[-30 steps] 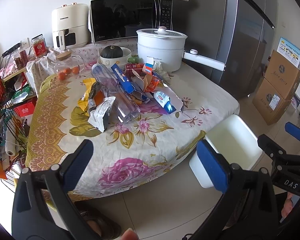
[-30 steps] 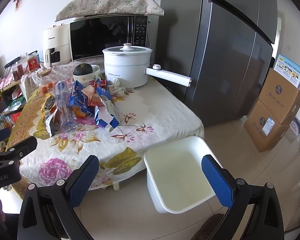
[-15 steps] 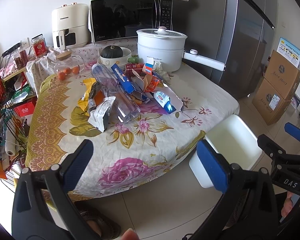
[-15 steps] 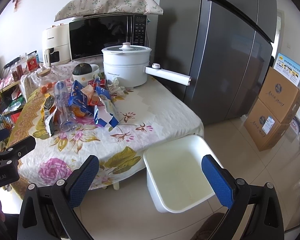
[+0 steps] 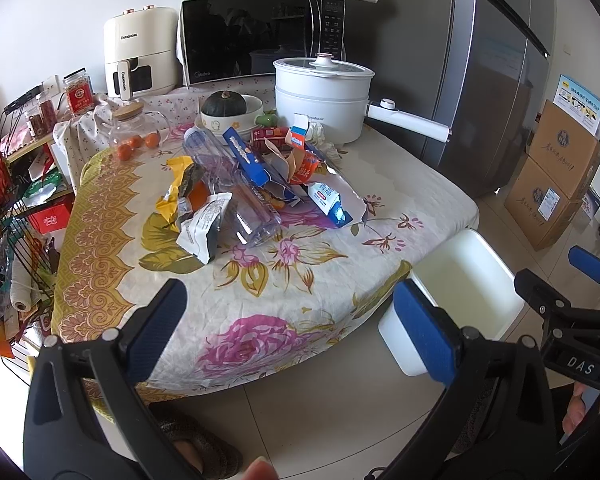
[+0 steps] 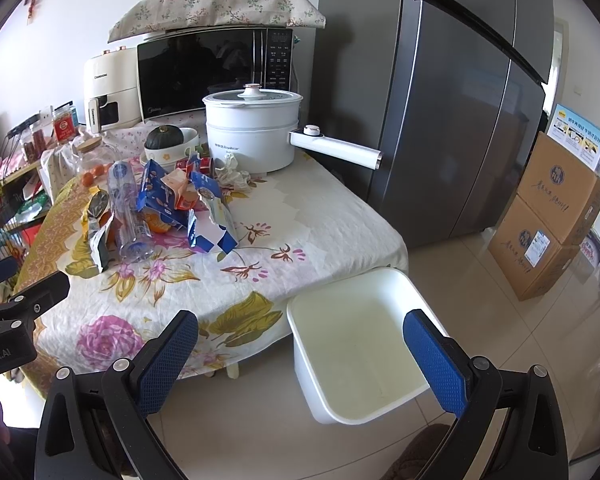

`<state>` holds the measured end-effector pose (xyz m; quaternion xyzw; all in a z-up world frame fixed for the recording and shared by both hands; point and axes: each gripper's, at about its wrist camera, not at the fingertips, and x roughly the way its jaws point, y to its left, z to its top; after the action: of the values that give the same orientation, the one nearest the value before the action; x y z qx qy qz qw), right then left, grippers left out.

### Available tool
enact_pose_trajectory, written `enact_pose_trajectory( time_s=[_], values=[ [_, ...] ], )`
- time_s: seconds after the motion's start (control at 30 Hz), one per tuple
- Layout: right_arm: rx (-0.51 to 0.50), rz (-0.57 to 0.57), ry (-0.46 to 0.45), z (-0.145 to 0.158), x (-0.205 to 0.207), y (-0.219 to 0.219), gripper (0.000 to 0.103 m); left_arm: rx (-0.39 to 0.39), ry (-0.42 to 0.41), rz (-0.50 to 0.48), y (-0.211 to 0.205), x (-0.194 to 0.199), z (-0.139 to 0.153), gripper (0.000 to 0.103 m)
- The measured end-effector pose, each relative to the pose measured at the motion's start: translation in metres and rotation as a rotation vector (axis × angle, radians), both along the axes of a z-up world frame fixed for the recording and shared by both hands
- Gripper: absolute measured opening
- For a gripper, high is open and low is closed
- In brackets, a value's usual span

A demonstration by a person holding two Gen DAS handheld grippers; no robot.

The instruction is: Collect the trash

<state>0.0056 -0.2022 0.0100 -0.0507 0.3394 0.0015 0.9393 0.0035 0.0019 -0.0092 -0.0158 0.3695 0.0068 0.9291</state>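
Note:
A heap of trash lies on the floral tablecloth [image 5: 260,312]: a clear plastic bottle [image 5: 236,196], a yellow wrapper [image 5: 176,188], a silver foil packet [image 5: 204,228], blue cartons [image 5: 246,156] and a blue-white box [image 5: 330,200]. The heap shows in the right wrist view too, with the bottle [image 6: 128,208]. A white bin [image 6: 356,344] stands on the floor beside the table, also in the left wrist view [image 5: 464,292]. My left gripper [image 5: 292,332] is open and empty, short of the table's near edge. My right gripper [image 6: 304,360] is open and empty above the bin.
A white electric pot [image 5: 320,100] with a long handle, a microwave [image 5: 260,36], an air fryer [image 5: 138,52] and a bowl with a squash [image 5: 228,108] stand at the table's back. A fridge [image 6: 460,100] and cardboard boxes [image 6: 552,216] are right. A rack [image 5: 4,200] is left.

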Motion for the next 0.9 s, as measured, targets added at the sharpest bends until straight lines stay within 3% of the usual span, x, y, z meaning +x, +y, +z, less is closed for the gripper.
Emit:
enact_pose_trajectory(
  time_s=[0.9],
  values=[
    [0.005, -0.005, 0.003, -0.0022, 0.0007, -0.0018, 0.103, -0.001, 0.002, 0.001, 0.0010, -0.0003, -0.0010, 0.103]
  ],
)
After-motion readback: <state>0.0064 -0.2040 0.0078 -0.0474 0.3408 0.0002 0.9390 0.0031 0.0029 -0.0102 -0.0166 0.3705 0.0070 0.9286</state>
